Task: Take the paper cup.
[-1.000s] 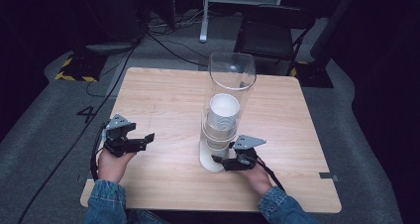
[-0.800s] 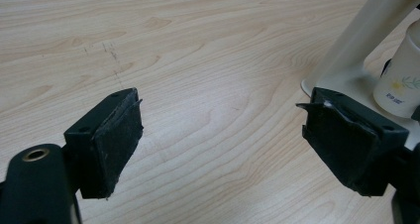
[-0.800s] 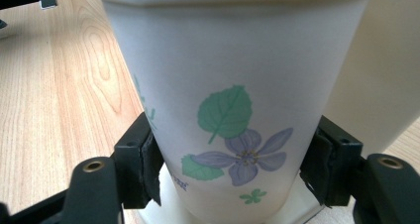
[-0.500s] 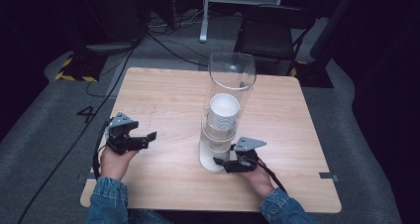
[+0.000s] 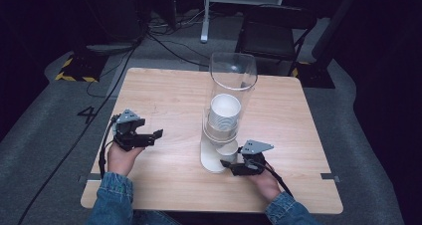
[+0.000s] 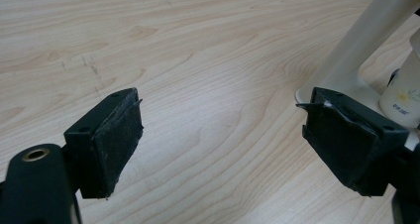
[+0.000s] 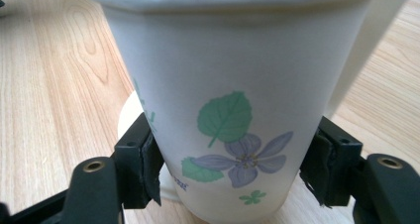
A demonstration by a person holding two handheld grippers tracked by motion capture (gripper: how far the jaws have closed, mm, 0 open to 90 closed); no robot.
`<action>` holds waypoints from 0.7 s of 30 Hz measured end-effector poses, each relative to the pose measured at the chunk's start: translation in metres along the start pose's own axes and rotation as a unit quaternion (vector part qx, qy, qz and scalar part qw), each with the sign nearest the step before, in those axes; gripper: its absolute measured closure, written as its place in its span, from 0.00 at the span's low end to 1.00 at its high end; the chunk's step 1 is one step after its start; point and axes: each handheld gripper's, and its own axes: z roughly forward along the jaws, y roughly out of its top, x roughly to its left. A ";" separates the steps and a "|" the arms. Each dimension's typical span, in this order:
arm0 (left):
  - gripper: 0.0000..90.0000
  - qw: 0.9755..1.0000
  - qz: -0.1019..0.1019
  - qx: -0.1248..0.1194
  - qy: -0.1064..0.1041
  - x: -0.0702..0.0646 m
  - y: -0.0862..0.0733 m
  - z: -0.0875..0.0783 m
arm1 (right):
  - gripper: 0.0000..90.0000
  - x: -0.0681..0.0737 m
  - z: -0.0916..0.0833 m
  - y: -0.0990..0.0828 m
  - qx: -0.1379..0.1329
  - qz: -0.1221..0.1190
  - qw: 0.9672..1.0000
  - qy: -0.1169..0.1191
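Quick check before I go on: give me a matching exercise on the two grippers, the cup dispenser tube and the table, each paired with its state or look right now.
Things:
1. left gripper
2. right gripper
3. clear dispenser tube
4. table

States:
A. light wood grain
B. fingers around the flowered paper cup under the stack
C. upright, holding stacked white cups
D. open over bare wood, holding nothing

Pairs: 1-D, 2-B, 3-C, 4-A
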 end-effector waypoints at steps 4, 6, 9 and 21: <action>0.17 1.000 0.001 0.004 -0.003 0.000 0.003 0.006 | 0.38 -0.001 -0.007 -0.003 0.002 -0.001 1.000 -0.009; 0.17 1.000 0.003 0.001 -0.006 -0.001 0.006 0.008 | 0.38 -0.002 -0.010 -0.004 0.002 0.001 1.000 -0.012; 0.17 1.000 0.005 0.001 -0.008 -0.002 0.009 0.011 | 0.38 -0.004 -0.015 -0.007 0.006 0.004 1.000 -0.019; 0.17 1.000 0.011 0.003 -0.007 -0.001 0.011 0.012 | 0.38 -0.019 -0.040 -0.002 -0.025 0.016 0.998 -0.049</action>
